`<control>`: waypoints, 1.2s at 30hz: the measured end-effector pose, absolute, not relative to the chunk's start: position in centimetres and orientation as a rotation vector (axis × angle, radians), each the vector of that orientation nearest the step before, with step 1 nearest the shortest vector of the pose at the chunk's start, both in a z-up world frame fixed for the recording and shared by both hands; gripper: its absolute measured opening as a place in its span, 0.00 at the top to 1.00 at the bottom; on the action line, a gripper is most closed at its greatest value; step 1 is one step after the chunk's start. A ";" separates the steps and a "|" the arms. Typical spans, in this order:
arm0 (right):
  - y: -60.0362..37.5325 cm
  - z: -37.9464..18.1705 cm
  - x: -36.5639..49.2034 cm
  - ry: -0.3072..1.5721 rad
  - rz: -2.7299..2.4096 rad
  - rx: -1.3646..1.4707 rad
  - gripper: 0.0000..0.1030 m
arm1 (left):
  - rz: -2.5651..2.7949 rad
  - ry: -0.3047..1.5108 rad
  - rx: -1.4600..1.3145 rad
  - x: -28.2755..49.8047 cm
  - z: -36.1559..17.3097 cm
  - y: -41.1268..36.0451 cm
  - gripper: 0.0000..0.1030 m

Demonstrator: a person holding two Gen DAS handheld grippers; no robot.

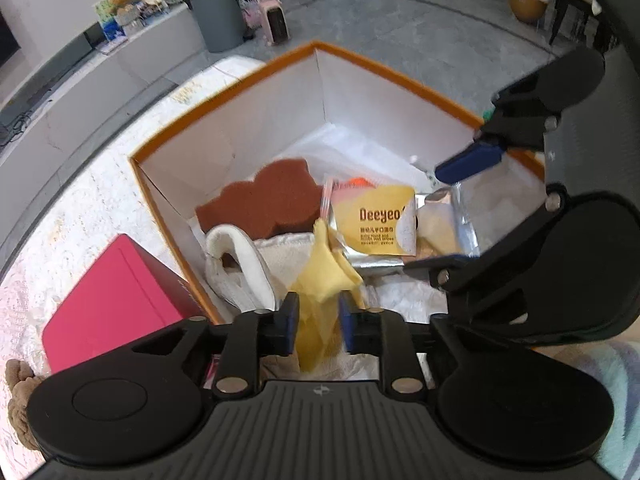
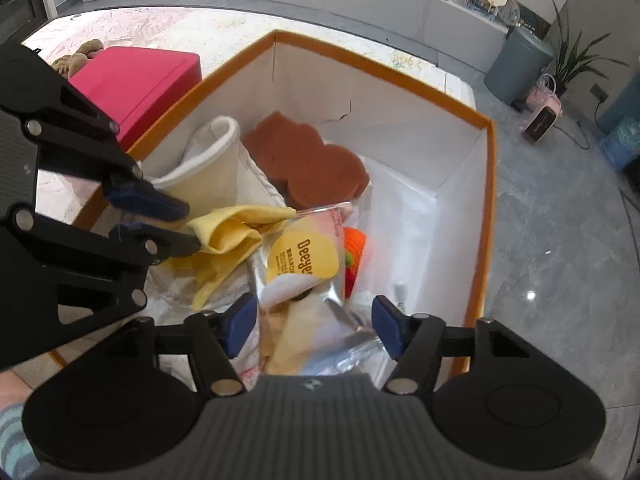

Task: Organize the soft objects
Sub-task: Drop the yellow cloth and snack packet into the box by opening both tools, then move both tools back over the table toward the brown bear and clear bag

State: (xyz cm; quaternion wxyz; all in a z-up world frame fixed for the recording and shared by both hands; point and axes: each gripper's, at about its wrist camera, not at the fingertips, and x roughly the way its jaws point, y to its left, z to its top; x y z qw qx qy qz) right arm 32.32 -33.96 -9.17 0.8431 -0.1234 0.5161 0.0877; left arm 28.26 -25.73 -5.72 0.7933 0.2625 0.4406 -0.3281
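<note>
Beside the orange-rimmed box (image 1: 224,96), to its left, sits a pink case (image 1: 116,300). Inside the box a white cloth (image 1: 240,268) lies left of a brown sponge (image 1: 260,204). The left gripper (image 1: 318,322), above the box's near edge, pinches a yellow cloth (image 1: 324,280). Right of it, over the box's silver wipes pack (image 2: 308,280), the right gripper (image 2: 314,326) hangs spread wide, gripping nothing.

the left gripper (image 1: 319,320) points down and forward, its blue pads pinched close on a yellow cloth (image 1: 320,276). the right gripper (image 2: 314,326) hangs just beside it at a right angle, fingers spread wide with nothing between the pads.
</note>
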 end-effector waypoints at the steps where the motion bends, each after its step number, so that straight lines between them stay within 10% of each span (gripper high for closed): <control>1: -33.9 -8.9 32.1 1.085 0.181 -0.268 0.36 | -0.711 0.938 0.550 28.1 -5.4 -25.5 0.68; 5: -33.3 -8.1 30.9 1.061 0.153 -0.305 0.29 | -0.728 0.882 0.507 27.0 -3.7 -24.4 0.56; 36: -24.8 -1.9 19.8 0.578 0.096 -0.114 0.21 | -0.414 0.570 0.223 18.3 1.9 -6.7 0.56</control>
